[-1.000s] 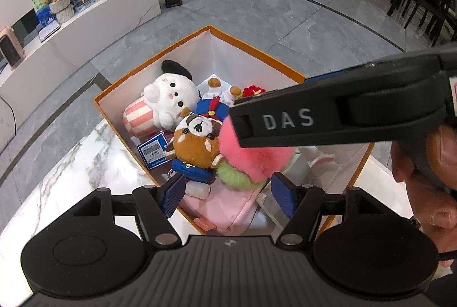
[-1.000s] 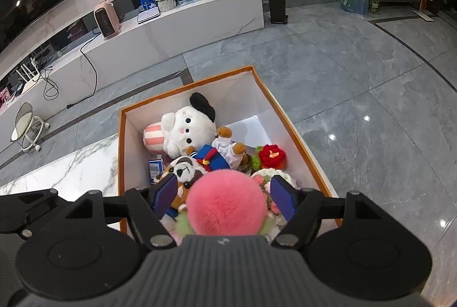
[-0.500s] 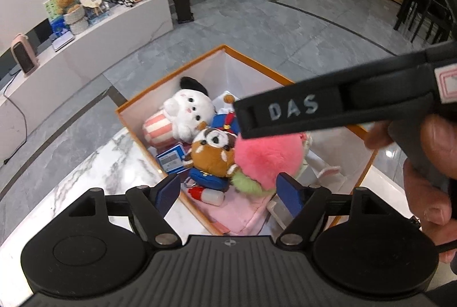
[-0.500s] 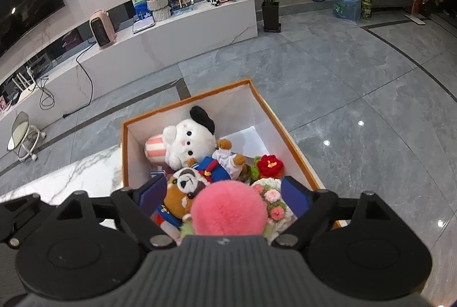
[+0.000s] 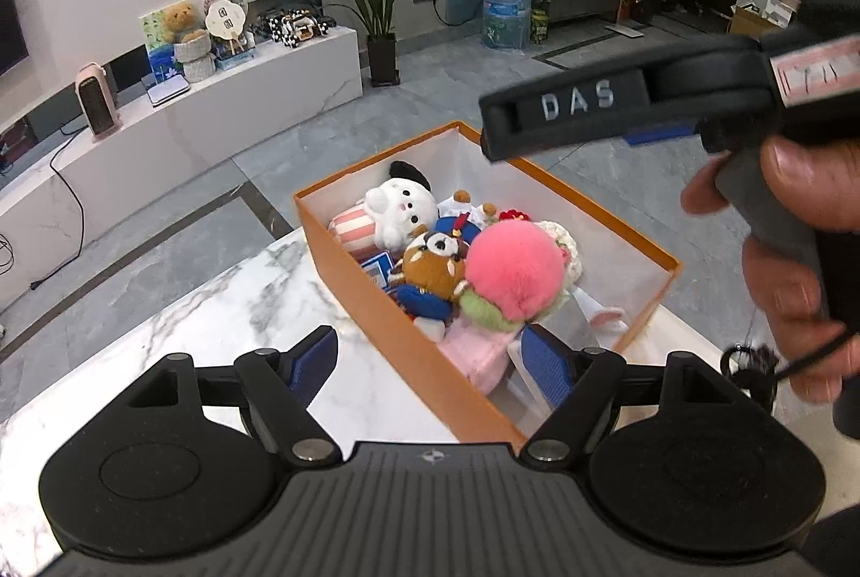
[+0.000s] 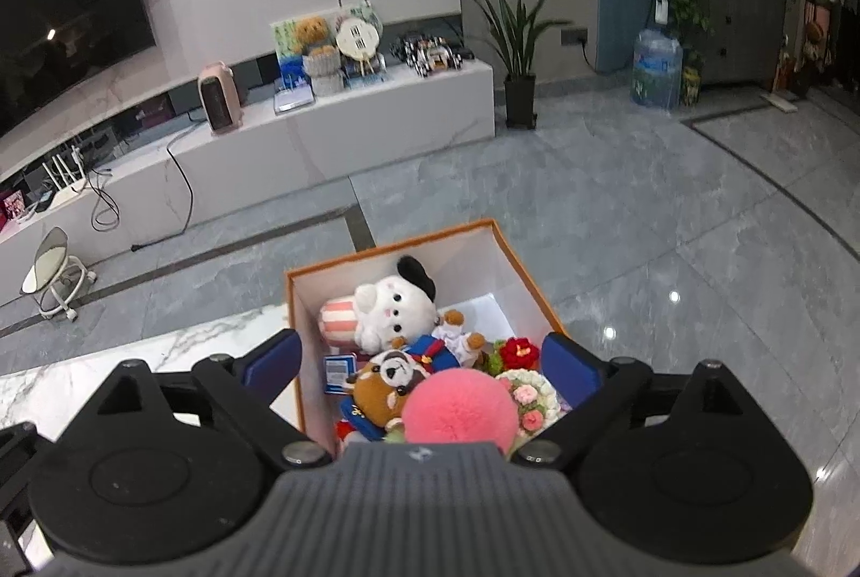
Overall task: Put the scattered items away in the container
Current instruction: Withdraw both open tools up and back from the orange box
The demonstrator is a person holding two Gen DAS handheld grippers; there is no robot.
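Observation:
An orange box stands on the marble table, filled with soft toys. On top lies a pink fluffy ball, beside a red panda plush and a white plush. My left gripper hovers open above the box's near wall, holding nothing. My right gripper hangs over the box with its jaws opening; the pink ball rests below them, untouched. In the left wrist view the right gripper's black side crosses above the box, held by a person's hand.
The table ends just past the box, with grey tiled floor beyond. A low white bench with a pink heater and ornaments runs along the far wall. A potted plant and a water bottle stand further right.
Both grippers have risen and drawn back from the box, so it looks smaller and lower. Both pairs of jaws stand wider. The pink ball stays lying in the box.

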